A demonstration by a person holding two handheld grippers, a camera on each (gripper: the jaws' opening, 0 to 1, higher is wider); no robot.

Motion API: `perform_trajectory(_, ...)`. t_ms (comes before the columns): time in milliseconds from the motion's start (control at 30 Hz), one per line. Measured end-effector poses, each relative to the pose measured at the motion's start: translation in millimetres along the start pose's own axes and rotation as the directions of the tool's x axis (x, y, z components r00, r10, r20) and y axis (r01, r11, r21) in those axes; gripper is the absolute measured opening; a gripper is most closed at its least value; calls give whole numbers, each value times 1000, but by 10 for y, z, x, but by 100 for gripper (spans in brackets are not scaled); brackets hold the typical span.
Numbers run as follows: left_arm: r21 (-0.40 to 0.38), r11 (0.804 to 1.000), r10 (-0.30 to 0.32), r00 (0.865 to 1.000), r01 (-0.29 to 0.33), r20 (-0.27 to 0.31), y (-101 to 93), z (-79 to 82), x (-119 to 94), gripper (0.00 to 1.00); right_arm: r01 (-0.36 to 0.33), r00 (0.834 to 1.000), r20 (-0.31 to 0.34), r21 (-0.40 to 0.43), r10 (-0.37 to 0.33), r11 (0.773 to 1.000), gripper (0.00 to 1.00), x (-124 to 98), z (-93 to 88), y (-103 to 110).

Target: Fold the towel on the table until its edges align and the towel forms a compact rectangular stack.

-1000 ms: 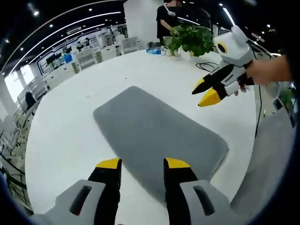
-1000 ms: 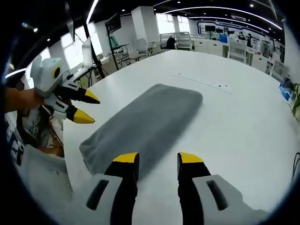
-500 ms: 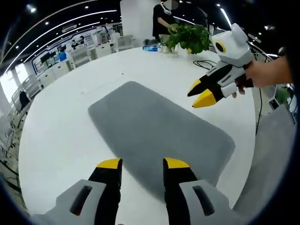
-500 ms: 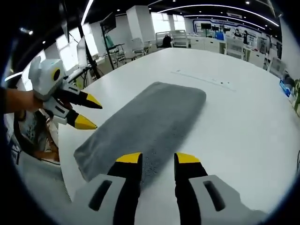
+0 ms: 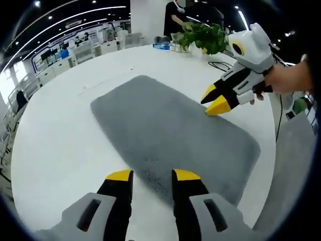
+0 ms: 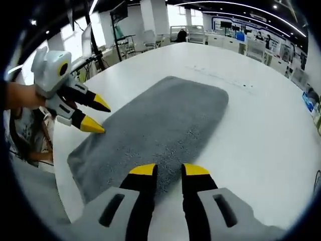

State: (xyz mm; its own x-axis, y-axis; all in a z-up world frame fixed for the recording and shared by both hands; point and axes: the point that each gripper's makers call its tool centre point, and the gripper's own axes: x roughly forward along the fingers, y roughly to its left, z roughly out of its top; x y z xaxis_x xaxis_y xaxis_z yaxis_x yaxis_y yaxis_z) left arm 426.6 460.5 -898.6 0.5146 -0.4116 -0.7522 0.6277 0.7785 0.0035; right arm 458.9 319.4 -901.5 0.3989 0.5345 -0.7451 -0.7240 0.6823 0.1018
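A grey towel [image 5: 170,125] lies flat on the white round table [image 5: 55,145], seemingly folded into a long rectangle. My left gripper [image 5: 153,176] is open, its yellow tips just above the towel's near long edge with nothing between them. It also appears in the right gripper view, where the left gripper [image 6: 98,115] hovers open at the towel's left long edge. My right gripper [image 6: 169,170] is open low over the opposite long edge of the towel [image 6: 160,120]. Across the cloth, the right gripper [image 5: 214,99] has its lower tip at the towel's border.
A potted plant [image 5: 203,39], a black cable [image 5: 220,65] and small items stand at the table's far side, with a person [image 5: 175,15] behind them. The table edge [image 6: 60,165] runs close to the towel's short end.
Both grippers have come down closer to the towel, from opposite long edges. The right gripper's jaws have narrowed a little. The towel has not moved.
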Motion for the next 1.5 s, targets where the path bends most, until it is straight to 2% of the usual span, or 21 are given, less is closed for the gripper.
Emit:
perform_trajectory(133,-6,1000,-19,1000,19,-4,3,-14,74,31,7,998,-58,-35,-9,999,18,53,-103,-37)
perform_trajectory(333,-19,998,-66,998,65,-3,-30,-15,136,28,11,999,-45,-42,-13,999,17,58,-151,-62)
perform_trajectory(500,24,995,-99,995,99,1,-155,18,158,27,19,997,-77,-122,-29,992,16,-37,-235,-34)
perform_trajectory(700,37,992,-124,992,124,4,-383,106,239,26,38,995,-88,-116,-48,993,16,-209,-407,-135)
perform_trajectory(867,33,992,-121,992,120,21,-573,192,318,27,53,996,-65,-101,-60,993,16,-374,-564,-238)
perform_trajectory(1033,32,993,-114,993,113,22,-708,268,389,27,53,997,-58,-111,-60,992,16,-464,-644,-350)
perform_trajectory(1500,61,993,-99,994,102,-43,-927,432,542,26,34,998,-41,-114,-39,993,15,-623,-766,-551)
